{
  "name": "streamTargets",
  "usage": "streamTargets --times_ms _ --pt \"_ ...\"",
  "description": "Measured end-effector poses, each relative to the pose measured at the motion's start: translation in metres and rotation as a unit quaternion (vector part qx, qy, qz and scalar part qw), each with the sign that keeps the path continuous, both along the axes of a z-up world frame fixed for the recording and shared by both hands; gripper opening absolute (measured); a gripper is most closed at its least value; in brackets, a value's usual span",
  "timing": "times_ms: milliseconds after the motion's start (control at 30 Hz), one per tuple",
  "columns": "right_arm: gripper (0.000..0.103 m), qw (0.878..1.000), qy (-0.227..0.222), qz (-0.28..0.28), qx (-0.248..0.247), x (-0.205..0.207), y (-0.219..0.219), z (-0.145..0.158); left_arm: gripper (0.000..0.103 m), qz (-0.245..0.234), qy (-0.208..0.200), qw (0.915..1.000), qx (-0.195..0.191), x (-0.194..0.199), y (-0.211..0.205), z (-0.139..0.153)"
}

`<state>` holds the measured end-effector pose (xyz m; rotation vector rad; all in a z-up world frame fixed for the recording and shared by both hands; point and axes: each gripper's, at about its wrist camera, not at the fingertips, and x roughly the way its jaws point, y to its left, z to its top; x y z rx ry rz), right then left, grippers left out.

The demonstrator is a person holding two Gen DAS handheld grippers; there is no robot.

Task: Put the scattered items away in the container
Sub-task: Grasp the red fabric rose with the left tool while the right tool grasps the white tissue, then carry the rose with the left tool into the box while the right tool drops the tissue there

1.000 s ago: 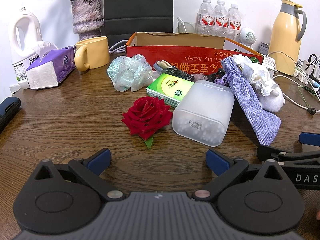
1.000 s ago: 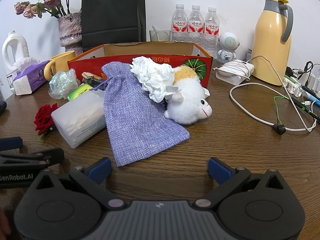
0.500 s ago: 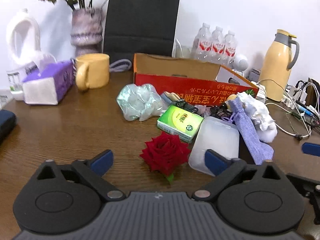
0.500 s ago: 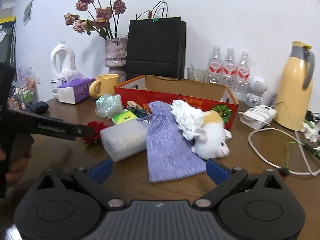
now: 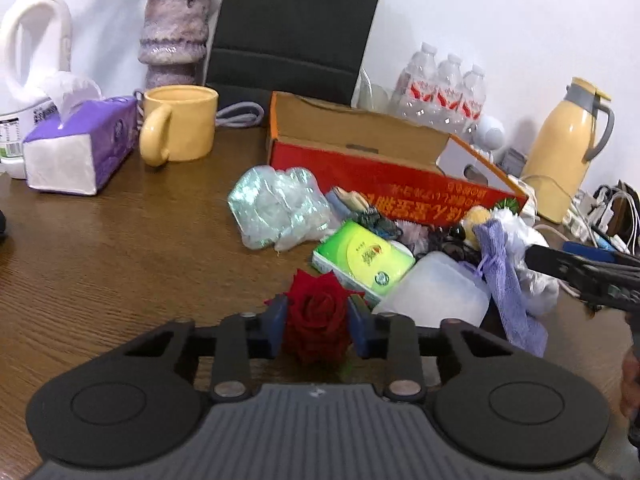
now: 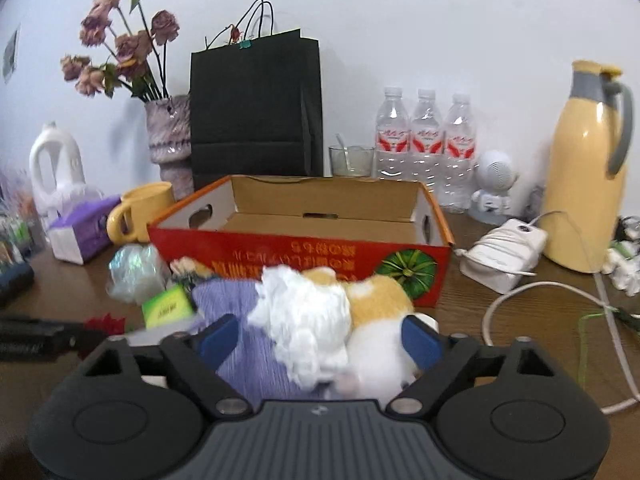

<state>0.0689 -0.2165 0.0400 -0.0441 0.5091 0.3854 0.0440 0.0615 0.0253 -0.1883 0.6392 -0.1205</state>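
Note:
My left gripper (image 5: 316, 322) is shut on a red rose (image 5: 318, 316), its blue pads pressing both sides of the bloom. My right gripper (image 6: 320, 338) is open around the crumpled white tissue (image 6: 304, 316), the plush toy (image 6: 380, 320) and the purple cloth pouch (image 6: 248, 344). The open red cardboard box (image 6: 304, 252) stands just behind them, empty inside as far as I see. In front of it lie a green tissue pack (image 5: 364, 258), a frosted plastic box (image 5: 436, 292) and a crumpled plastic bag (image 5: 276, 208).
A yellow mug (image 5: 180, 124), purple tissue box (image 5: 80, 148), vase (image 5: 172, 36) and black paper bag (image 6: 256, 108) stand behind left. Water bottles (image 6: 424, 140), a yellow thermos (image 6: 588, 168), a white charger (image 6: 504, 252) and cables sit to the right.
My left gripper moved forward onto the rose and closed on it. My right gripper moved forward and lower, so the tissue, plush and pouch now sit between its open fingers.

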Motion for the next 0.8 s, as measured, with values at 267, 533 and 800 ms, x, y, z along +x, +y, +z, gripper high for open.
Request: streamTargets --times_ms 267,533,800 --pt "0.024 1.0 0.006 0.007 0.008 0.004 0.01 -0.001 0.026 0.03 -0.052 0.9981 0.018 -0.028 0.004 0.033" --pt "0.024 0.998 -0.051 0.008 0.023 -0.102 -0.017 0.014 0.026 0.032 -0.095 0.993 0.063 -0.1 -0.034 0.044" --pt "0.024 0.996 -0.092 0.015 0.003 -0.156 -0.026 0.029 0.027 -0.024 -0.111 0.9918 0.059 -0.111 -0.058 0.05"
